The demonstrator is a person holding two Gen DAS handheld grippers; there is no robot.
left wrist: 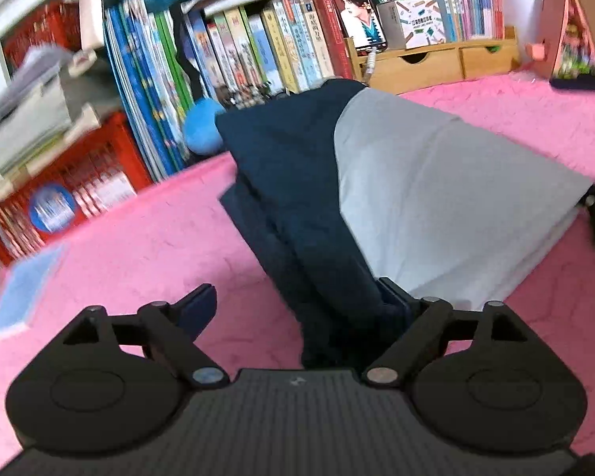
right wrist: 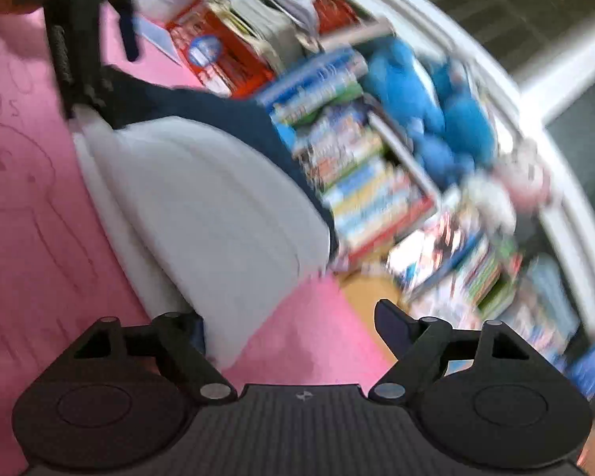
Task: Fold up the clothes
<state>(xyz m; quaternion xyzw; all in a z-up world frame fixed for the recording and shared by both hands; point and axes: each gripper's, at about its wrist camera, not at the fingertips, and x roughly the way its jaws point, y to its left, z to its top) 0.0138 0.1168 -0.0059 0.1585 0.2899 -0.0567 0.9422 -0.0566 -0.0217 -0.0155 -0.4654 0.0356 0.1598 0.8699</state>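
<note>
We held both grippers, left (left wrist: 297,309) and right (right wrist: 293,325), spread at the folded navy-and-grey fabric garment (left wrist: 436,198); careless withdrawal risked unfolding it.

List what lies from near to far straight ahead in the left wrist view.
Left gripper with its fingers apart, navy and grey folded garment on the pink mat, wooden drawer box, row of books.
</note>
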